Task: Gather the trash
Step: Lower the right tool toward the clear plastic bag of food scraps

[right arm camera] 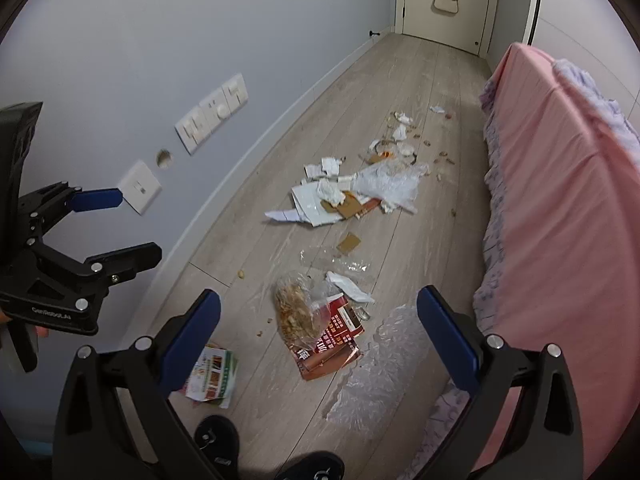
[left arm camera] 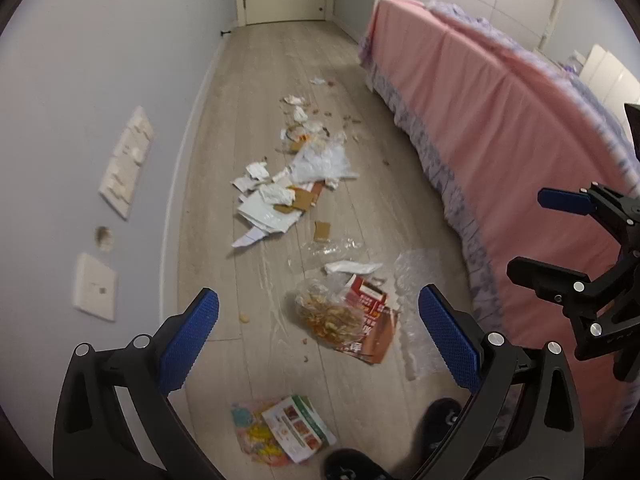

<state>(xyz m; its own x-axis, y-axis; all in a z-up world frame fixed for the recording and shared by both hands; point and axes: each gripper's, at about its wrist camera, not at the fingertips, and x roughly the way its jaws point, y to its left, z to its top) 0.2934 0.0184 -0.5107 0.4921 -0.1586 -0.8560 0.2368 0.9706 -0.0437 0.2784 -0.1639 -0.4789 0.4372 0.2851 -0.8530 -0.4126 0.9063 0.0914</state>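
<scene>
Black slippers [right arm camera: 216, 440] beside scattered trash [left arm camera: 344, 316]

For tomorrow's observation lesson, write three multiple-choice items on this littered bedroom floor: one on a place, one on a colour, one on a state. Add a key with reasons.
1. Where does the bubble wrap lie?
A. On the bed
B. On the floor beside the bed
C. Against the door

2. What colour is the bed cover?
A. Pink
B. Green
C. Black

3. How do the two grippers stand?
A. Both shut on trash
B. Left holds a bag, right open
C. Both open, holding nothing

Key:
1 B, the wrap is flat on the wooden floor, next to the bed's frilled edge.
2 A, the cover is plainly pink in both views.
3 C, the left gripper and the right gripper each show blue pads spread wide with only floor and litter between them.
</scene>
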